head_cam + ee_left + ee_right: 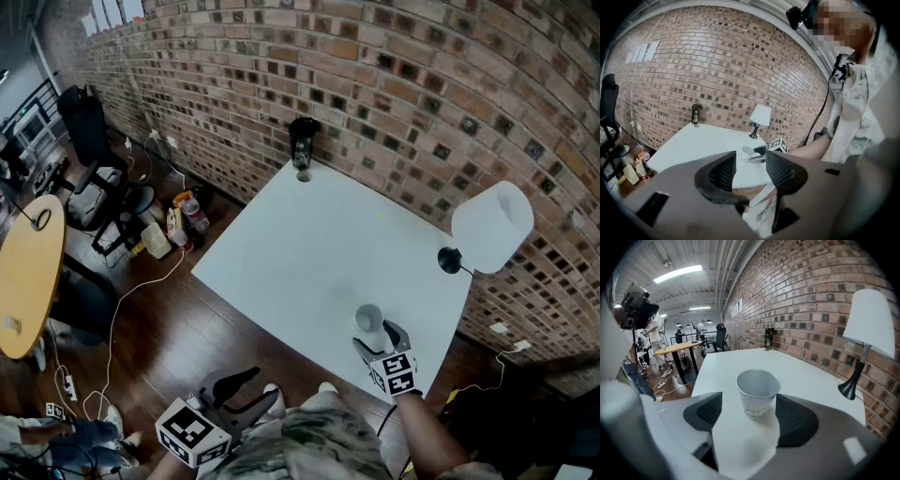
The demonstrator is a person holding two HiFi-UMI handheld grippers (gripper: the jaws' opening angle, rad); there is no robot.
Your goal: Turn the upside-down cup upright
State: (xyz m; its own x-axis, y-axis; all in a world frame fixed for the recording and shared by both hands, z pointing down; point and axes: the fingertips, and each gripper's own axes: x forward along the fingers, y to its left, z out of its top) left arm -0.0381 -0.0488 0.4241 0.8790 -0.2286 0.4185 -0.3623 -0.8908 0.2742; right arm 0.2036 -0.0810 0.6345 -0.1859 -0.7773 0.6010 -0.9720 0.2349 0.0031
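A white paper cup (pixel 369 319) stands upright, mouth up, near the front right edge of the white table (pixel 281 253). In the right gripper view the cup (pixel 758 392) stands between the jaws of my right gripper (pixel 749 416), which is open; the jaws flank it without squeezing it. In the head view my right gripper (pixel 377 340) sits just behind the cup. My left gripper (pixel 248 392) is open and empty, held low off the table in front of the person. From the left gripper (pixel 749 171) the cup (pixel 746 153) shows far off.
A white-shaded lamp (pixel 491 227) on a black base stands at the table's right corner. A dark bottle (pixel 302 145) stands at the far corner by the brick wall. On the floor to the left are a round wooden table (pixel 28 272), an office chair (pixel 89 131) and cables.
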